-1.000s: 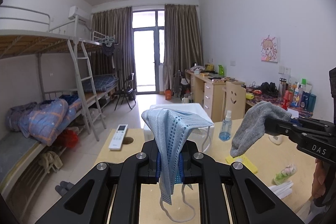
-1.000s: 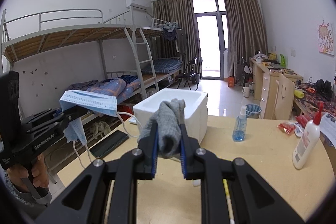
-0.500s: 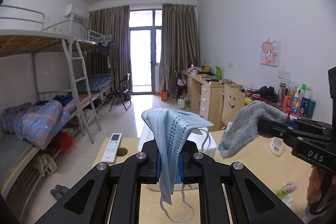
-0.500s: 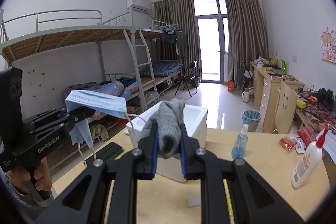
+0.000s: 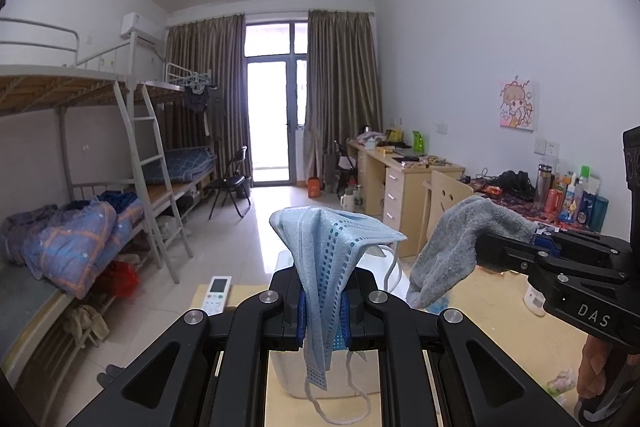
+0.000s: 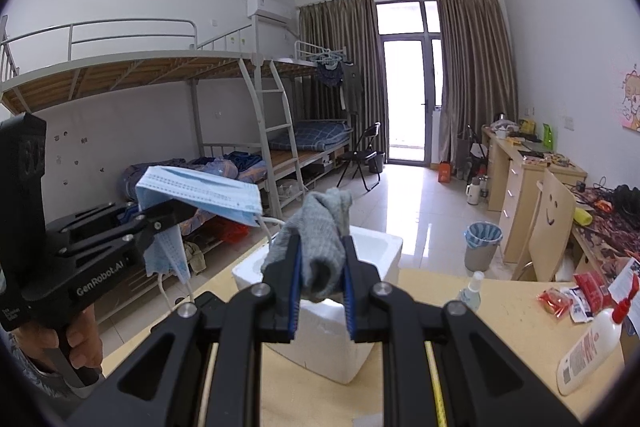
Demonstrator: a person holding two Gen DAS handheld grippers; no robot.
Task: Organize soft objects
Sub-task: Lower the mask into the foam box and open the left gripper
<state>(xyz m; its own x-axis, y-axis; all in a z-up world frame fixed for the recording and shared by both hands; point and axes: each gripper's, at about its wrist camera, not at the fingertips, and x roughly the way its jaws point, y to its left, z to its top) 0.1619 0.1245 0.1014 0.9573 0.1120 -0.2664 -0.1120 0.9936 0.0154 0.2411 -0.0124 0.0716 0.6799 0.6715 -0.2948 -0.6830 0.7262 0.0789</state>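
Clamping mask (image 5: 320,251) and sock (image 6: 324,247), both tongs; spray bottle (image 6: 472,289) only in right view.

Black left gripper (image 5: 323,311), blue pads, silver screws

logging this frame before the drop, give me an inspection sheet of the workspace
surface: light wood table, mostly bare in the middle
job's things: blue mask and grey sock, both held up in the air; white foam box open on the table ahead
clutter: lotion bottle, spray bottle, red packets, remote near the table's far edge
grippers: left gripper shut on mask; right gripper shut on sock
cables: mask's ear loops dangling below the left gripper; no others seen on the table
surroundings: bunk beds, desks, folding chair, bin, curtained balcony door
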